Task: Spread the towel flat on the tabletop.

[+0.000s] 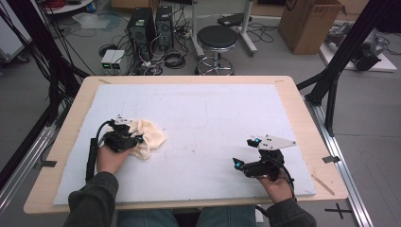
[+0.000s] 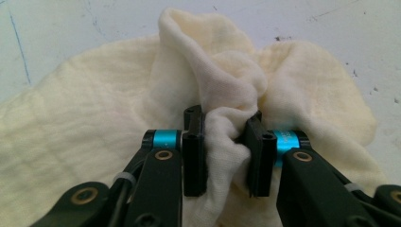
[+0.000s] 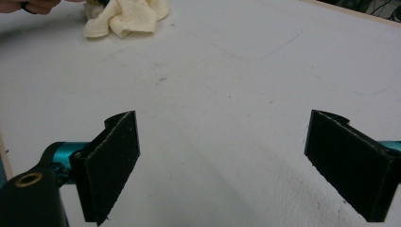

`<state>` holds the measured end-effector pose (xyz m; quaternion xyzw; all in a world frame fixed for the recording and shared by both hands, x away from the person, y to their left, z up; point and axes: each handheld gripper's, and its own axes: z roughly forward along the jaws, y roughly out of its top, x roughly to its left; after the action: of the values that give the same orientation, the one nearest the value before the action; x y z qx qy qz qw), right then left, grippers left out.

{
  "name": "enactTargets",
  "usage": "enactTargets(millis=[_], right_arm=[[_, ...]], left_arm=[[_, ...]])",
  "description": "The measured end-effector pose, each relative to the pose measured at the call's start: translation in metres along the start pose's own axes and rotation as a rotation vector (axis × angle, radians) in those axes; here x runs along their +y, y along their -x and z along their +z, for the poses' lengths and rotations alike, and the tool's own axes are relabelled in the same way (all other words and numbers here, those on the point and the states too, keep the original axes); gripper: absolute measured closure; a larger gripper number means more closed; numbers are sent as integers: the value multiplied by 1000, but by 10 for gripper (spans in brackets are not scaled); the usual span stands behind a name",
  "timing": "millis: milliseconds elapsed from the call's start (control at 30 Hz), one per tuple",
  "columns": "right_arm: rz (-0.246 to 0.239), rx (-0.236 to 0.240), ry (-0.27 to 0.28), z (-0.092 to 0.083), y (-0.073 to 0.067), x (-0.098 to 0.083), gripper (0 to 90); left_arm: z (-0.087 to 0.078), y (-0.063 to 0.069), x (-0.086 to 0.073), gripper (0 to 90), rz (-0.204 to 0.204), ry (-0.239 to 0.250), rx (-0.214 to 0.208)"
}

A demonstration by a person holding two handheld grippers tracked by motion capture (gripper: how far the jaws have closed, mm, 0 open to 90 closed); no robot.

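At the counter's point(image 1: 293, 101) left side, the left gripper point(image 2: 226, 142) jaws pinch a raised fold of the crumpled cloth point(image 2: 94, 118), right gripper point(image 3: 222, 165) jaws wide and empty; lift slowly, keeping the pinch deep.

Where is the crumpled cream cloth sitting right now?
The crumpled cream cloth lies on the left half of the white table mat in the high view, a fold pinched by the left gripper, far from the open right gripper.

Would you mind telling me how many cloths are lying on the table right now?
1. The cream cloth lies bunched at the table's left side, a fold pinched in the left gripper. Its folds could hide another.
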<state>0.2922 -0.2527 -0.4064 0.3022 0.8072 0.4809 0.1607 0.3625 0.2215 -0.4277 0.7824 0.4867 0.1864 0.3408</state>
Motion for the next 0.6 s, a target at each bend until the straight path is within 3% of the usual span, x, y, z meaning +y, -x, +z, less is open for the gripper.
enactTargets(millis=[233, 300, 433, 500, 600], right_arm=[[-3, 0, -3, 1, -1, 0, 104], [1, 1, -6, 2, -2, 0, 104], [-7, 2, -14, 4, -3, 0, 104], [-7, -3, -23, 5, -3, -1, 104], [-9, -6, -23, 4, -3, -1, 104]], left_arm=[[-5, 1, 2, 790, -5, 32, -5], [-9, 2, 3, 802, -23, 57, -17], [-16, 3, 5, 815, -22, 86, -51], [-19, 6, 8, 821, 0, 79, -69], [-26, 11, 12, 823, 9, 111, -87]])
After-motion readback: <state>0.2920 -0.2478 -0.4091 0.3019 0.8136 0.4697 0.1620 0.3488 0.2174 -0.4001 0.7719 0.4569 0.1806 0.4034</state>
